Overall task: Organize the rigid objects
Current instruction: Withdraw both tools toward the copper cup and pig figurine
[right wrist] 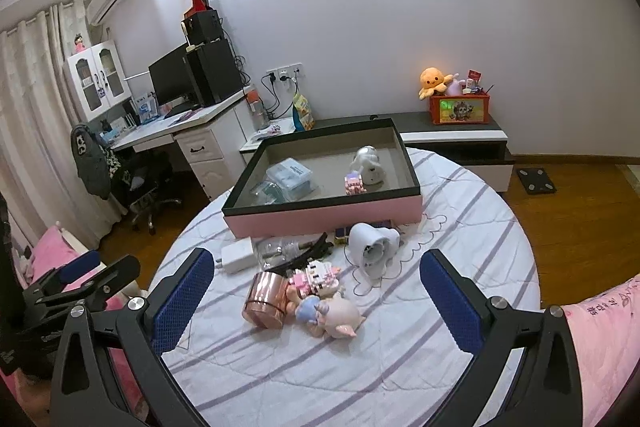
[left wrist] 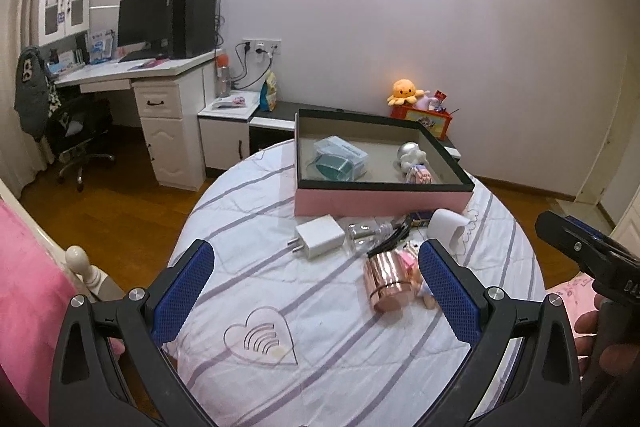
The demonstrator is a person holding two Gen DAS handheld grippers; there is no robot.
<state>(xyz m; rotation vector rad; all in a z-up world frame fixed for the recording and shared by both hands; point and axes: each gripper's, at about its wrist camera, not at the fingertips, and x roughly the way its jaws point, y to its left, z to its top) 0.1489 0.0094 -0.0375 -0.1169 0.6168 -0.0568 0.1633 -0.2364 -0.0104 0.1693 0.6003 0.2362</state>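
Observation:
A pink box with a black rim point(left wrist: 380, 201) point(right wrist: 324, 221) sits at the far side of the round table and holds a clear case point(left wrist: 340, 153), a silver figure point(right wrist: 368, 163) and a small pink block toy point(right wrist: 354, 183). In front of it lie a white charger point(left wrist: 320, 237) point(right wrist: 240, 254), a rose-gold cylinder point(left wrist: 388, 281) point(right wrist: 266, 299), a pig figurine point(right wrist: 336, 315), a pink brick toy point(right wrist: 316, 277) and a white device point(right wrist: 372, 247). My left gripper point(left wrist: 316, 291) is open and empty above the table. My right gripper point(right wrist: 316, 297) is open and empty above the figurines.
The table wears a striped white cloth point(left wrist: 340, 367) with a clear heart-shaped piece point(left wrist: 262, 337) near me. A desk with a monitor point(left wrist: 148, 23) and a chair point(left wrist: 76, 135) stand at left. A low cabinet with toys point(right wrist: 456, 107) is behind the table. Pink bedding point(left wrist: 24, 287) lies at left.

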